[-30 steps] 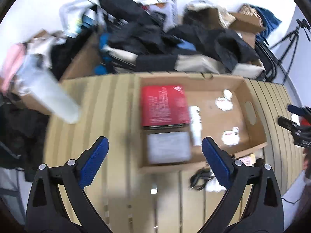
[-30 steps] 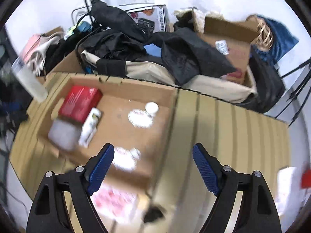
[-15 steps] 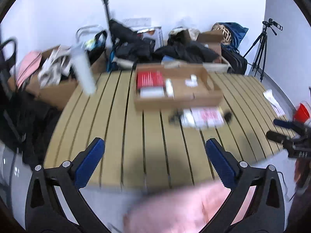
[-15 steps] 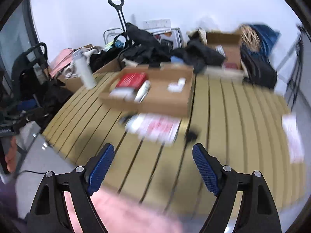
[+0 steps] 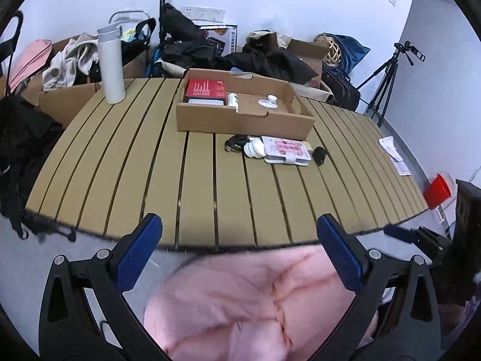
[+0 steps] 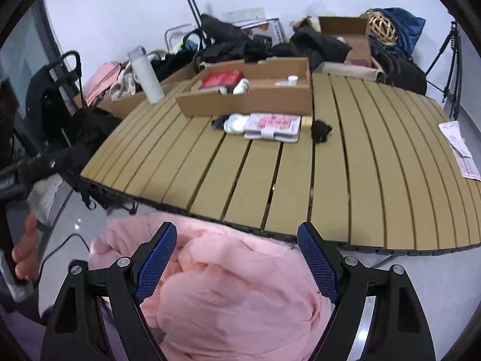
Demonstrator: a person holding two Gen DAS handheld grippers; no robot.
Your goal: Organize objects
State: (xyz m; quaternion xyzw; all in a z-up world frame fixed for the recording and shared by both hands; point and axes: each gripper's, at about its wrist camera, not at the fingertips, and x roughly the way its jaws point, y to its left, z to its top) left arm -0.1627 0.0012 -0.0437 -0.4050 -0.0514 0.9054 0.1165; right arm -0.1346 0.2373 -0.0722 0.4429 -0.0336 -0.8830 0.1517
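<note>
Both grippers, left (image 5: 239, 251) and right (image 6: 237, 260), have been drawn back off the table (image 5: 192, 180), fingers spread and empty; the box (image 5: 245, 117) is left loaded, so sorting seems paused or finished.

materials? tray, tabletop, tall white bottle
Tray: brown corrugated cardboard, matte; cut edges and folded flaps show.
Tabletop: tan slats with dark gaps, smooth and even in color; looks like painted wood or plastic, cannot tell which.
Bottle: white satin body with a grey lid; probably coated metal or plastic.

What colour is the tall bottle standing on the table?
The bottle is white with a pale grey cap, clearest in the left wrist view.
</note>
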